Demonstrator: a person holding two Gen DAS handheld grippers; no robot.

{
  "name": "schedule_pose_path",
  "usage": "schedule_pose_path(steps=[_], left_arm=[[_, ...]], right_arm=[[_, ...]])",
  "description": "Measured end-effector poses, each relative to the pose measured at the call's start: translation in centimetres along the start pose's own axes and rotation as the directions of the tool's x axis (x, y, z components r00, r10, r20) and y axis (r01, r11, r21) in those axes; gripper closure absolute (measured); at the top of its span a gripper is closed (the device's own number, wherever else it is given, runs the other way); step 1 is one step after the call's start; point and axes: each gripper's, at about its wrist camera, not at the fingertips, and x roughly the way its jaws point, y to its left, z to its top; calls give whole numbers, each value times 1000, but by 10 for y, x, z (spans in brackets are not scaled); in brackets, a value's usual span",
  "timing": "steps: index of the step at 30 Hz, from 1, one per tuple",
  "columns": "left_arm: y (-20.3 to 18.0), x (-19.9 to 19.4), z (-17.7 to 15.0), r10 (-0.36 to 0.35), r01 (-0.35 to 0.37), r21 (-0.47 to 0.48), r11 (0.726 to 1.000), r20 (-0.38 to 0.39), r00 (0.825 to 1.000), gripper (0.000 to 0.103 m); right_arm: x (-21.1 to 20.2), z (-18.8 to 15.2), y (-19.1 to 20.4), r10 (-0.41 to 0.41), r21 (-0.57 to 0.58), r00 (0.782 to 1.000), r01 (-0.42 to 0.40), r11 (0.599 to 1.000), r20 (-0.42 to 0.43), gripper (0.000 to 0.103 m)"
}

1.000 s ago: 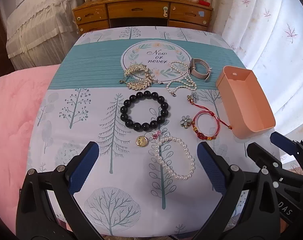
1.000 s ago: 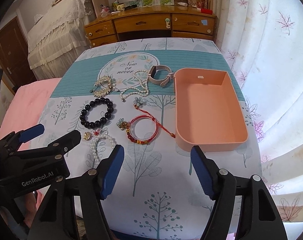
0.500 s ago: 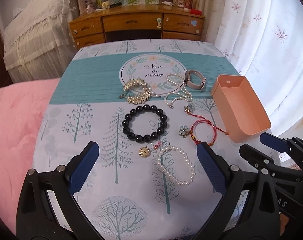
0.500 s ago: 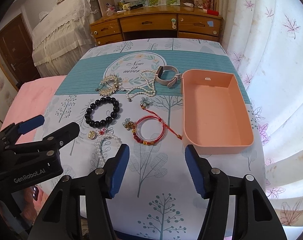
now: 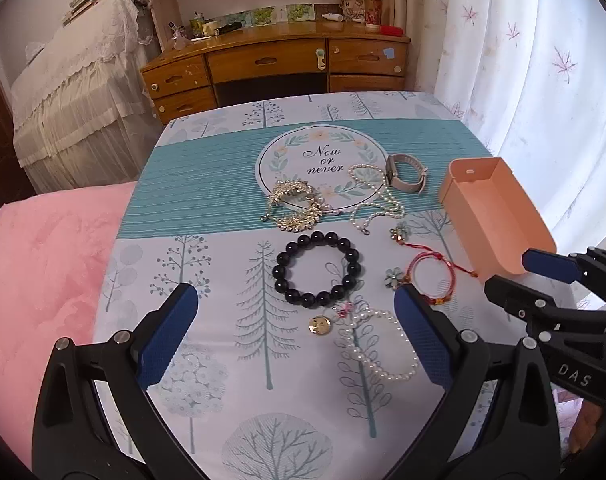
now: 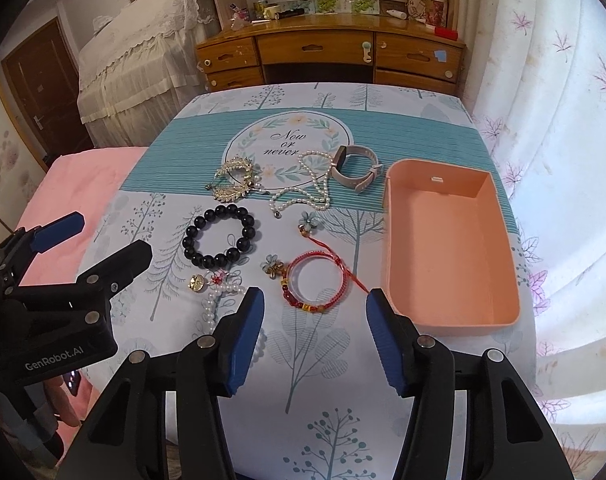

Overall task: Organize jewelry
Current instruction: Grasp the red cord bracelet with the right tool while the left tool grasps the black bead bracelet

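Jewelry lies on a tree-print tablecloth: a black bead bracelet [image 5: 318, 268] [image 6: 219, 236], a red cord bracelet [image 5: 431, 278] [image 6: 317, 282], a white pearl bracelet [image 5: 377, 344] [image 6: 215, 300] with a gold charm [image 5: 319, 325], a gold leaf piece [image 5: 295, 206] [image 6: 235, 182], a pearl necklace [image 5: 377, 196] [image 6: 311, 190] and a grey watch [image 5: 407, 174] [image 6: 355, 168]. An empty pink box [image 5: 491, 212] [image 6: 447, 248] stands at the right. My left gripper [image 5: 295, 336] is open above the pearl bracelet. My right gripper [image 6: 315, 340] is open, near the red bracelet.
A wooden desk with drawers [image 5: 279, 64] [image 6: 327, 52] stands beyond the table's far edge. A pink blanket [image 5: 43, 264] lies to the left, a lace-covered bed [image 6: 143, 56] behind it. White curtains [image 6: 563, 160] hang at the right.
Both grippers have pulled back and tilted up, so the jewelry sits lower and farther in view. The right gripper's fingers have closed in somewhat. No jewelry has moved.
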Motion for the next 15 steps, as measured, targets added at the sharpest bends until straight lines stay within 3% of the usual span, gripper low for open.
schedule_pose_path(steps=[7, 15], left_arm=[[7, 13, -3, -66, 66, 27, 997, -32, 997, 11], [36, 55, 0, -103, 95, -64, 993, -146, 984, 11]], right_arm=[[26, 4, 4, 16, -24, 999, -17, 1000, -42, 48], [60, 6, 3, 40, -31, 993, -43, 999, -107, 48]])
